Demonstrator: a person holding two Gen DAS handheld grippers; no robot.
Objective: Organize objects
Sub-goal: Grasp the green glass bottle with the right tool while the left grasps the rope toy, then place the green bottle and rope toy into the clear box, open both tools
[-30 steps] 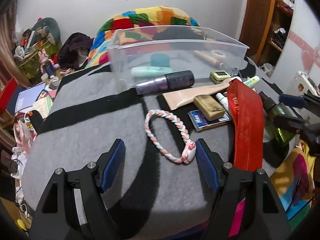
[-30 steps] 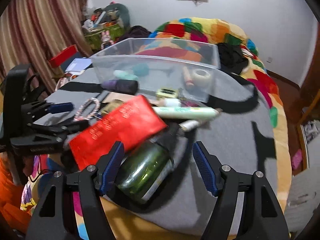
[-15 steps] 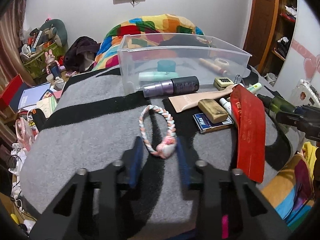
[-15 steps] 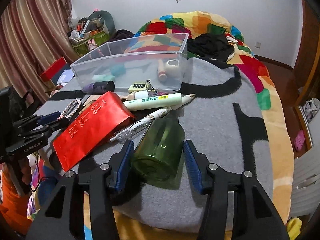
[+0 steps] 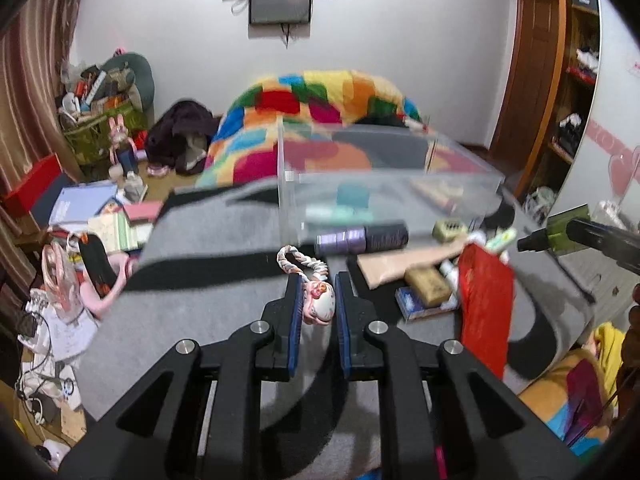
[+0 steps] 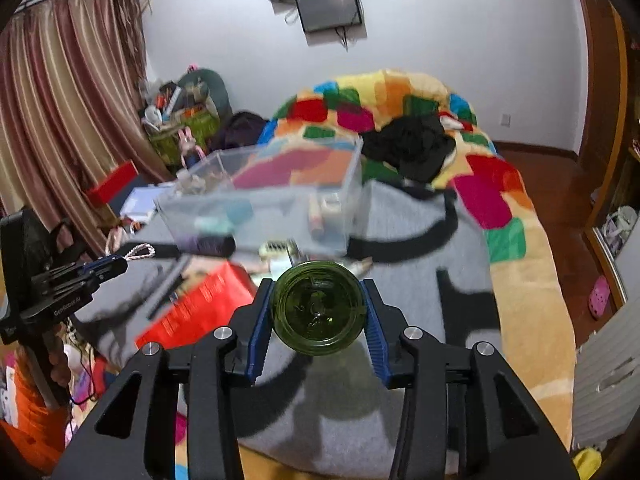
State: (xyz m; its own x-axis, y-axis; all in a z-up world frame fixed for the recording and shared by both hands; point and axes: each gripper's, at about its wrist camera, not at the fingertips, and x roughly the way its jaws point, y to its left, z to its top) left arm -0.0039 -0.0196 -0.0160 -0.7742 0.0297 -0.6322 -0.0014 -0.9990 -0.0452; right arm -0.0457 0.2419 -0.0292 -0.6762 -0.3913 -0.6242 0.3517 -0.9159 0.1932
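Note:
My left gripper (image 5: 318, 300) is shut on a pink-and-white braided bracelet (image 5: 314, 292) and holds it lifted above the grey blanket (image 5: 208, 264); it also shows in the right wrist view (image 6: 140, 251). My right gripper (image 6: 318, 314) is shut on a green glass bottle (image 6: 319, 312), held level with its base toward the camera; the bottle's black cap end shows in the left wrist view (image 5: 560, 232). A clear plastic bin (image 5: 384, 184) stands ahead on the blanket with several small items inside; it also shows in the right wrist view (image 6: 272, 204).
In front of the bin lie a purple-and-black bottle (image 5: 360, 238), a beige pouch (image 5: 404, 266), a tan bar (image 5: 428, 286) on a blue box, a red packet (image 5: 484, 300) and a small keypad gadget (image 5: 448, 228). A colourful quilt (image 6: 420, 120) covers the bed behind. Floor clutter lies left.
Both grippers closed and rose: the left took the bracelet off the blanket, the right took the green bottle and lifted it to level. Both views are higher now.

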